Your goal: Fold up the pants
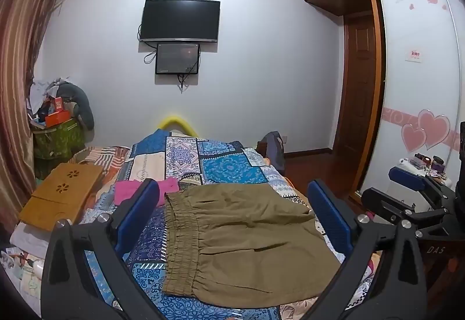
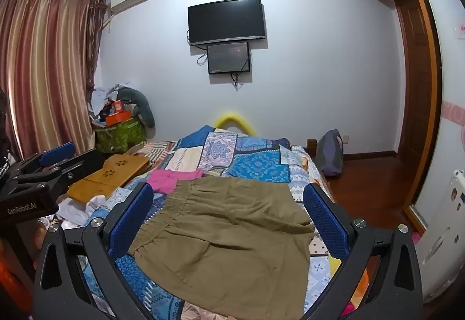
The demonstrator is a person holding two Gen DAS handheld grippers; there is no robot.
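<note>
Left wrist view: closest in, the left tongs (image 1: 232, 212) hang over the bed with their blue pads spread wide and nothing between them but air; they are tilted slightly downward. Under them the olive pants (image 1: 244, 244) lie flat on the patchwork quilt (image 1: 226, 166), the gathered elastic waistband toward the left of the picture, the cloth folded over itself with its edge running off to the right. At the right edge of this view the right tongs (image 1: 412, 183) show from the side, clear of the cloth.

From the right wrist view the right tongs (image 2: 228, 215) are likewise spread wide and empty above the pants (image 2: 226, 241), which fill the near middle of the bed; the left tongs (image 2: 58, 154) show at the left edge.

Just beyond the waistband a pink garment (image 1: 145, 192) lies crumpled on the quilt, touching the pants' far corner. To its left a wooden lap tray (image 1: 61, 198) rests on the bed. Farther back, a green basket (image 1: 58, 139) heaped with clutter stands beside the striped curtain (image 1: 17, 81). On the far wall hang a dark television (image 1: 180, 20) and a smaller screen (image 1: 178, 58) just under it.
</note>
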